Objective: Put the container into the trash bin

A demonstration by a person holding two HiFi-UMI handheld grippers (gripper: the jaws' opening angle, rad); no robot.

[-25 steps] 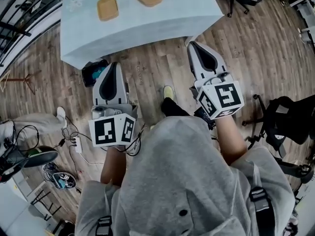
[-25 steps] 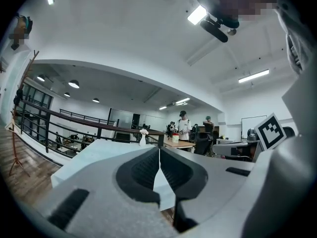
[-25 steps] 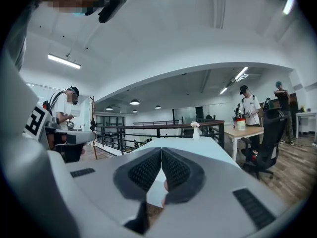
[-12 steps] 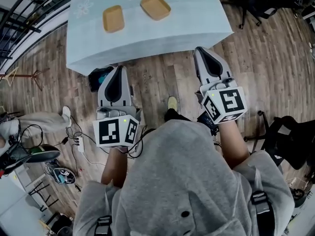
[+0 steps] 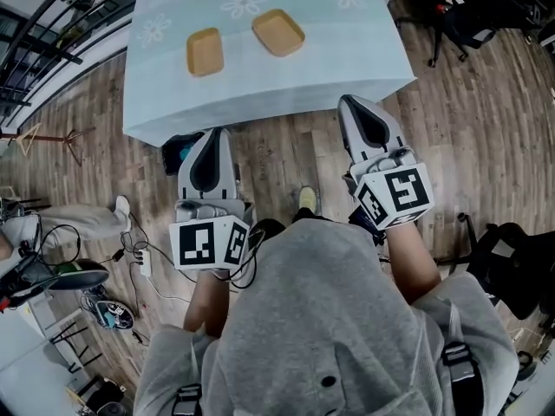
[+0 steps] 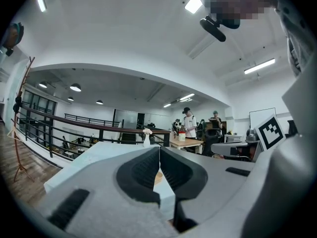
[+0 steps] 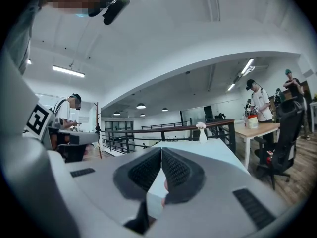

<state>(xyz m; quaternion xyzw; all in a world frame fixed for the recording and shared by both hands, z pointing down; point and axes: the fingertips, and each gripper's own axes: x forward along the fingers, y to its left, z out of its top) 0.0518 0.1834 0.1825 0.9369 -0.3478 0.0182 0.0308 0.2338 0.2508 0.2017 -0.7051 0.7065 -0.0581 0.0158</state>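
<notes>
Two shallow tan containers lie on the pale blue table (image 5: 347, 50): a rectangular one (image 5: 205, 51) and a squarer one (image 5: 278, 32). A dark trash bin (image 5: 176, 151) stands on the floor under the table's near left corner. My left gripper (image 5: 213, 133) is shut and empty, with its tips just short of the table edge and right of the bin. My right gripper (image 5: 353, 102) is also shut and empty, at the table's near right edge. In the left gripper view the jaws (image 6: 159, 150) meet in a line, and a sliver of a tan container (image 6: 158, 177) shows behind them.
Black office chairs stand at the right (image 5: 499, 263) and at the far right (image 5: 455, 16). Cables and a power strip (image 5: 140, 256) lie on the wooden floor at the left. A small vase (image 7: 202, 132) stands at the table's far end. People work at a wooden desk (image 6: 187, 142) beyond.
Both grippers have advanced toward the table, still shut. The table and its two containers sit lower and nearer in the head view.
</notes>
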